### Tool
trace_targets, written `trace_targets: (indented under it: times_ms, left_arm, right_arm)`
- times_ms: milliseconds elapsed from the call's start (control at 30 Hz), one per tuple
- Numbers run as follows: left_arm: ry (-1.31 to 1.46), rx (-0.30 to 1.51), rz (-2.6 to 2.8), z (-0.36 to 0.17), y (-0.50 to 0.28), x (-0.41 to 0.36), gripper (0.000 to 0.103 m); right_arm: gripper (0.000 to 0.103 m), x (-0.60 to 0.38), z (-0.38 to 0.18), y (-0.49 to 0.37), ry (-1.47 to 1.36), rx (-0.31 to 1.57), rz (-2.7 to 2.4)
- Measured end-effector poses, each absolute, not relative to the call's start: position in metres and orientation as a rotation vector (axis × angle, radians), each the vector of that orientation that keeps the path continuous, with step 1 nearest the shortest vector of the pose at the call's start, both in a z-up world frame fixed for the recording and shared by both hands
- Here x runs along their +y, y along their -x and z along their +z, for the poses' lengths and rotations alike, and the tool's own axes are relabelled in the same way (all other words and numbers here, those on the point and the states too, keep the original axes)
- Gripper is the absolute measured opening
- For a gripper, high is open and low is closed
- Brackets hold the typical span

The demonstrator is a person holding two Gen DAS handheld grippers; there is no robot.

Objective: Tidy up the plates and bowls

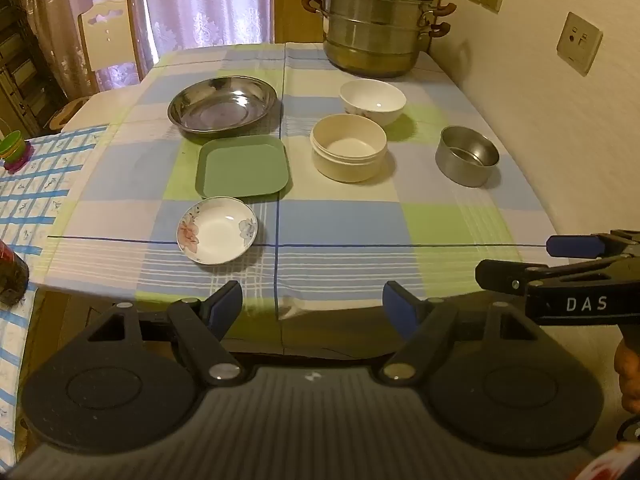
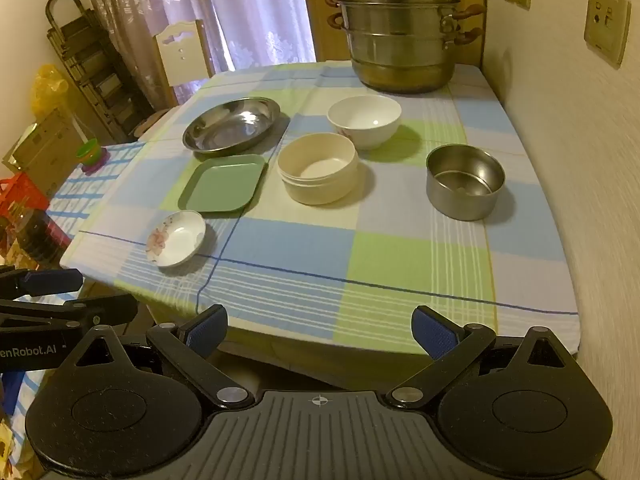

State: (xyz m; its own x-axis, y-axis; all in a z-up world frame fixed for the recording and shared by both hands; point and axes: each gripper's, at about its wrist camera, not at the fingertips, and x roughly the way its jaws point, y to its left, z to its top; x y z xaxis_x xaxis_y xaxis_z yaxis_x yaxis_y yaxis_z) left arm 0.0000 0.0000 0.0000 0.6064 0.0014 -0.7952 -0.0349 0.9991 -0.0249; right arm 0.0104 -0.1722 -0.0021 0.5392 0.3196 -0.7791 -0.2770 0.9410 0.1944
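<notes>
On the checked tablecloth lie a steel plate [image 1: 223,105] [image 2: 232,124], a green square plate [image 1: 243,166] [image 2: 222,183], a small flowered dish [image 1: 217,230] [image 2: 176,238], a white bowl [image 1: 373,101] [image 2: 364,119], a cream bowl [image 1: 348,147] [image 2: 317,167] and a steel bowl [image 1: 467,156] [image 2: 465,181]. My left gripper [image 1: 312,306] is open and empty, off the table's near edge. My right gripper [image 2: 320,330] is open and empty, also before the near edge. Each gripper shows at the side of the other's view.
A large steel steamer pot [image 1: 378,26] [image 2: 401,32] stands at the table's far right corner. A wall with sockets [image 1: 579,48] runs along the right. A chair [image 1: 110,38] stands at the far left, and a lower side table [image 1: 36,184] with cups [image 1: 12,150].
</notes>
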Motion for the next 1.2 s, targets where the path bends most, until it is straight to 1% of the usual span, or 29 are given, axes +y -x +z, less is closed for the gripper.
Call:
trace_targets:
  times_ms: [1200]
  left_arm:
    - [0.044,0.922,0.016,-0.0048,-0.0058,-0.0051,0.076]
  right_arm:
    - [0.099,-0.1772,-0.0019,-0.0210,-0.049,0.937,0.355]
